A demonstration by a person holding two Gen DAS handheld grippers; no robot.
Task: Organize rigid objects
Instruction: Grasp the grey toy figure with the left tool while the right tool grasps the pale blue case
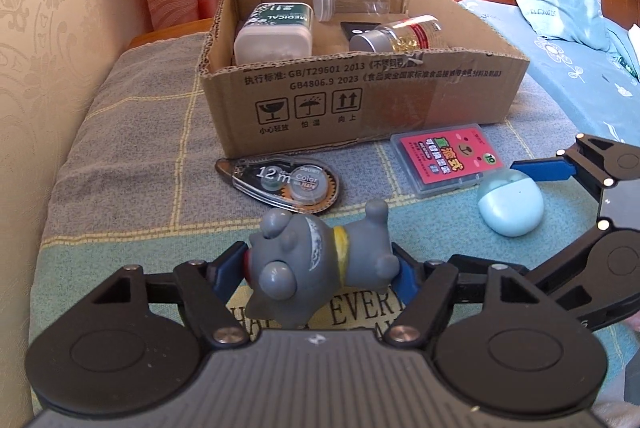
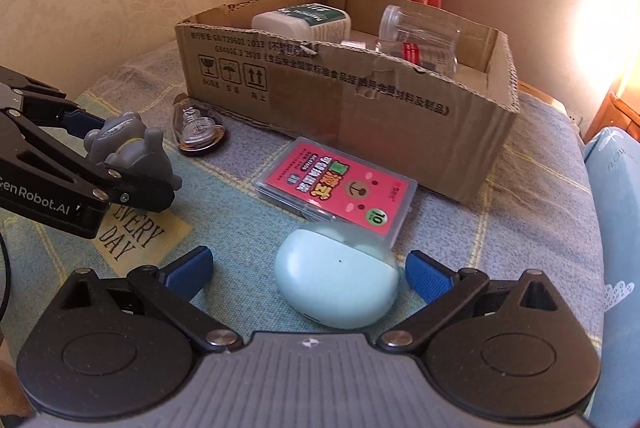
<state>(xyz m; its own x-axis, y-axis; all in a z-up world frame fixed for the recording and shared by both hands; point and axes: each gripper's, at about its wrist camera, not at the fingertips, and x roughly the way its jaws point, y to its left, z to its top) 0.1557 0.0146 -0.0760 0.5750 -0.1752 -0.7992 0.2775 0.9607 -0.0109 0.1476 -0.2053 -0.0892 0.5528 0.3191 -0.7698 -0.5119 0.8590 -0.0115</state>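
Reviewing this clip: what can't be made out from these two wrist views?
- Cardboard box floor: hidden by its front wall, right wrist view.
- Gold-filled bottle: mostly behind that wall in the right wrist view.
- Grey toy figure: underside hidden by the left gripper shut on it.
- Card case small print: too small to read.
- Right gripper: contact with the earbud case unclear.

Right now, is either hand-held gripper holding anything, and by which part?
The left hand-held gripper is shut on the gray toy figure, pads at its head and rear end. The right hand-held gripper is open, straddling the light-blue case, holding nothing.
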